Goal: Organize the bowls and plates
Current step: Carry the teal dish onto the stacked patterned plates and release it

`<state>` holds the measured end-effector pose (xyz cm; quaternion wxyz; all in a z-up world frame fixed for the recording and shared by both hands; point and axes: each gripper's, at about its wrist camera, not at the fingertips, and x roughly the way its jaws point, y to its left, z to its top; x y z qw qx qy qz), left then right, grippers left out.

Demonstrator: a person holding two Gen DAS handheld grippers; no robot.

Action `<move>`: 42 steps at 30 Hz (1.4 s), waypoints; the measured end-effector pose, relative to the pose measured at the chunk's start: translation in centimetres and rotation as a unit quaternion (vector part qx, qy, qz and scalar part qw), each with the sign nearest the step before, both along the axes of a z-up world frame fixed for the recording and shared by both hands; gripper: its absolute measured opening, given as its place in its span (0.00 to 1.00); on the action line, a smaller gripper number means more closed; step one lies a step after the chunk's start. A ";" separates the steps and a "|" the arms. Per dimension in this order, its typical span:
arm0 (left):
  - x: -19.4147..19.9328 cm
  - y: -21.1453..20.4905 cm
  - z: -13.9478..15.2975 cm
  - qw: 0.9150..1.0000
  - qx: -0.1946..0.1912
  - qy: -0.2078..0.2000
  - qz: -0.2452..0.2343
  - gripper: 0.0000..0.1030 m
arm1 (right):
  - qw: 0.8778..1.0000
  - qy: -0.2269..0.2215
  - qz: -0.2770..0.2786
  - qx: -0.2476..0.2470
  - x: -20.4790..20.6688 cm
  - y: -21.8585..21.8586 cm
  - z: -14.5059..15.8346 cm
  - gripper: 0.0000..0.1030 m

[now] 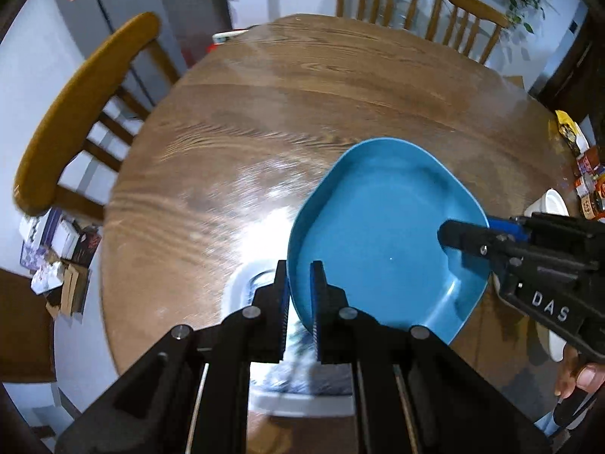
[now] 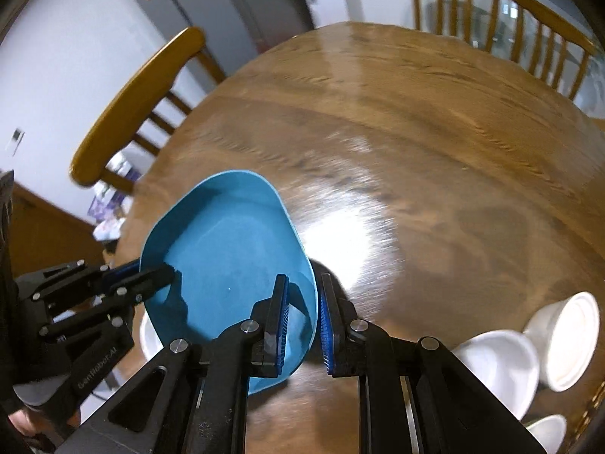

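A blue squarish plate (image 1: 382, 227) is held above the round wooden table (image 1: 283, 94) by both grippers. My left gripper (image 1: 300, 295) is shut on the plate's left rim, one finger on each side. My right gripper (image 2: 304, 302) is shut on the plate's (image 2: 227, 253) opposite rim. In the left wrist view the right gripper (image 1: 465, 238) reaches over the plate's right edge. In the right wrist view the left gripper (image 2: 151, 274) clamps the plate's left edge. A white dish (image 2: 145, 331) shows under the plate, mostly hidden.
White bowls (image 2: 499, 359) and a white plate (image 2: 571, 336) sit on the table at the right. Wooden chairs (image 1: 75, 113) stand around the table. Packets (image 1: 586, 174) lie at the right edge. Boxes (image 1: 56, 249) lie on the floor at the left.
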<state>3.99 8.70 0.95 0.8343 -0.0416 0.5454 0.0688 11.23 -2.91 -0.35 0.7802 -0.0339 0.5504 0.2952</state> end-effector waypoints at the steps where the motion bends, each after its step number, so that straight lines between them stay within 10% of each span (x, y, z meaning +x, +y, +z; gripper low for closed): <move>1: 0.0 0.1 -0.3 1.000 0.002 0.000 0.004 0.08 | 1.000 0.002 0.006 0.000 -0.4 0.6 -0.1 0.17; 19: -3.1 5.0 -5.6 0.998 0.023 0.058 -0.008 0.07 | 0.996 0.089 0.028 0.002 -7.0 4.8 -5.8 0.17; 42: -2.4 3.1 -6.2 0.998 0.029 0.041 -0.033 0.13 | 0.999 0.025 -0.020 -0.032 -7.1 3.3 -5.1 0.26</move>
